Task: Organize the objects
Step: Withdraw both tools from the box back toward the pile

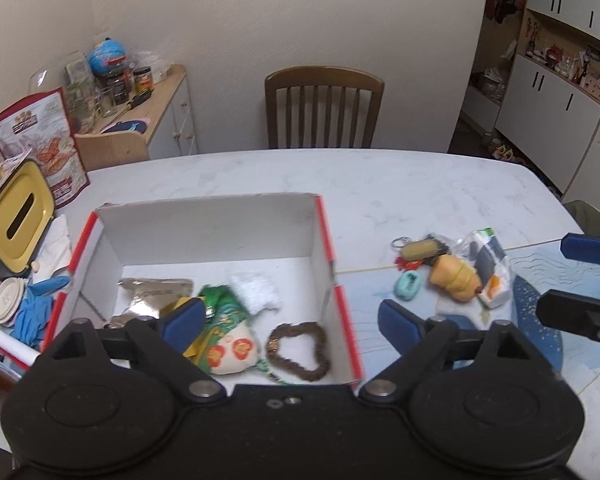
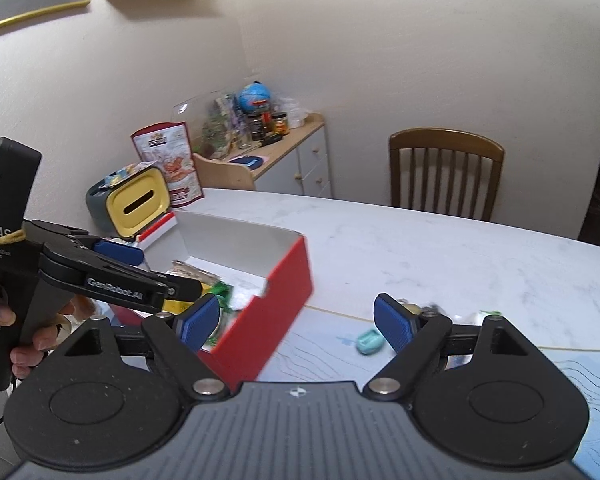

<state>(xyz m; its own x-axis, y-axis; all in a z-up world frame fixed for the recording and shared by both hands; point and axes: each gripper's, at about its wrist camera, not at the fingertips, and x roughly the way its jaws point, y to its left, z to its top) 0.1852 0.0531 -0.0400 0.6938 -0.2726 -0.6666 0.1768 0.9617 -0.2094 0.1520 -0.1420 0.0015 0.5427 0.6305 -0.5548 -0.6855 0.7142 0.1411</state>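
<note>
A red-and-white cardboard box (image 1: 324, 236) (image 2: 284, 296) stands open on the table. It holds a silver pouch (image 1: 156, 294), a green-and-white cloth pouch (image 1: 232, 344), a white fluffy piece (image 1: 256, 292) and a brown bead bracelet (image 1: 300, 352). My left gripper (image 1: 292, 320) (image 2: 156, 268) hangs open over the box's near right corner with nothing between its fingers. Right of the box lie a teal case (image 1: 407, 285) (image 2: 369, 342), a keychain (image 1: 418, 249), a yellow plush toy (image 1: 456, 278) and a white packet (image 1: 490, 268). My right gripper (image 2: 296, 322) (image 1: 580, 280) is open, empty, above the box's right side.
A yellow-lidded tissue holder (image 1: 18, 216) (image 2: 140, 200), blue gloves (image 1: 36, 308) and a printed bag (image 1: 48, 136) crowd the table's left end. A wooden chair (image 1: 324, 106) stands at the far side. A side cabinet (image 1: 156, 120) carries jars. A blue mat (image 1: 540, 320) covers the near right.
</note>
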